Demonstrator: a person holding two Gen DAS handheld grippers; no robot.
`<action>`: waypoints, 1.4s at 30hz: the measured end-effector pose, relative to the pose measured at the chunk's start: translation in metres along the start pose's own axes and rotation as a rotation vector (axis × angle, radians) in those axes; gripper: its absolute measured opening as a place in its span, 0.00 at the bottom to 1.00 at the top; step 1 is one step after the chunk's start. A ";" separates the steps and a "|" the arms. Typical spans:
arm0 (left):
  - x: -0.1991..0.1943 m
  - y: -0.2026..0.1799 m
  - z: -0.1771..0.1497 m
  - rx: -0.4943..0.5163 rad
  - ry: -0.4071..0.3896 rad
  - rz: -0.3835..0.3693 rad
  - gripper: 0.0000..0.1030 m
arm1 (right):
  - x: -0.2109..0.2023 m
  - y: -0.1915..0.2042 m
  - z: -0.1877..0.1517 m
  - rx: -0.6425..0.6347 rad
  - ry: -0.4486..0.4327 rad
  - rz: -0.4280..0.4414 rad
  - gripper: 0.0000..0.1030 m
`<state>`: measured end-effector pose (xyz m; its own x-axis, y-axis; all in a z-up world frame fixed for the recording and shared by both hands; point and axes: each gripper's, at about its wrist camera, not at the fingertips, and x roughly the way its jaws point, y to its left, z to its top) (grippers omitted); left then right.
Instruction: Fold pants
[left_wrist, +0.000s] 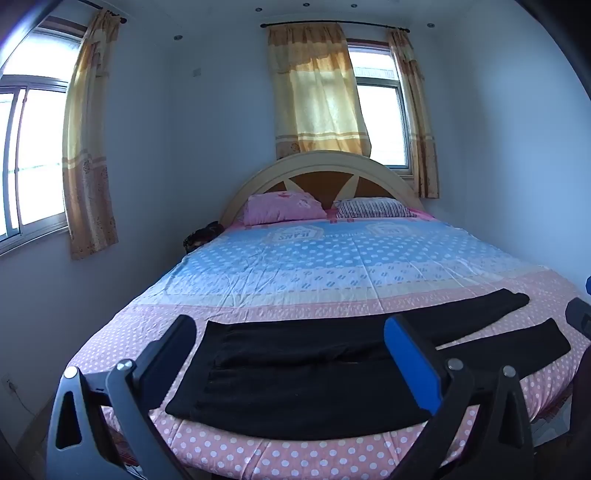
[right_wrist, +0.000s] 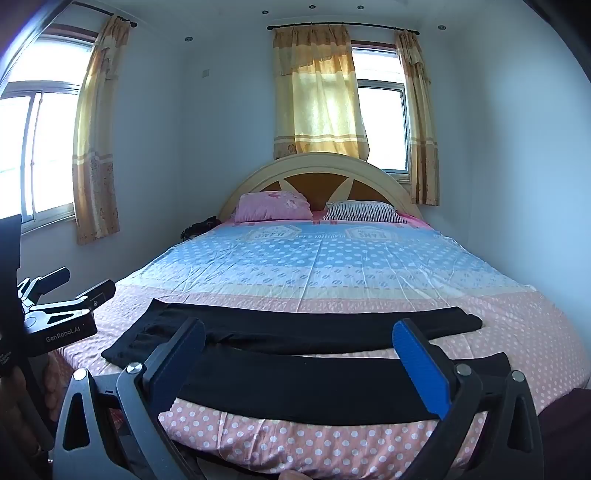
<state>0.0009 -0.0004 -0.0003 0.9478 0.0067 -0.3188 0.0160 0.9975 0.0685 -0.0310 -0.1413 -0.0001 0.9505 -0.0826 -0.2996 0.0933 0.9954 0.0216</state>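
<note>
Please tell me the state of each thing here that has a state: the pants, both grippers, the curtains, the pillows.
Black pants: unfolded, flat across the foot of the bed, legs apart.
Left gripper: open, holding nothing.
Right gripper: open, holding nothing.
Middle curtain: partly drawn, window half uncovered.
Pink pillow: lying at the headboard.
Striped pillow: lying beside it.

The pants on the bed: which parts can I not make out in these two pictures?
- Left wrist view: the left gripper fingers cover parts of the pants.
- Right wrist view: the right gripper fingers cover parts of the near leg.
- Both views: black fabric hides seams and pockets.
</note>
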 end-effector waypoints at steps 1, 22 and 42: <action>0.001 0.000 0.000 0.002 0.001 0.002 1.00 | 0.002 0.000 -0.003 0.001 0.000 0.000 0.99; 0.002 0.000 -0.003 0.008 0.001 0.004 1.00 | 0.003 -0.002 -0.001 0.009 0.001 -0.009 0.99; 0.003 0.000 -0.002 0.006 0.006 0.006 1.00 | 0.004 -0.002 -0.002 0.010 0.002 -0.009 0.99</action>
<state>0.0027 -0.0003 -0.0035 0.9460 0.0129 -0.3238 0.0123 0.9971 0.0756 -0.0281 -0.1436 -0.0034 0.9491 -0.0918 -0.3013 0.1051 0.9941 0.0279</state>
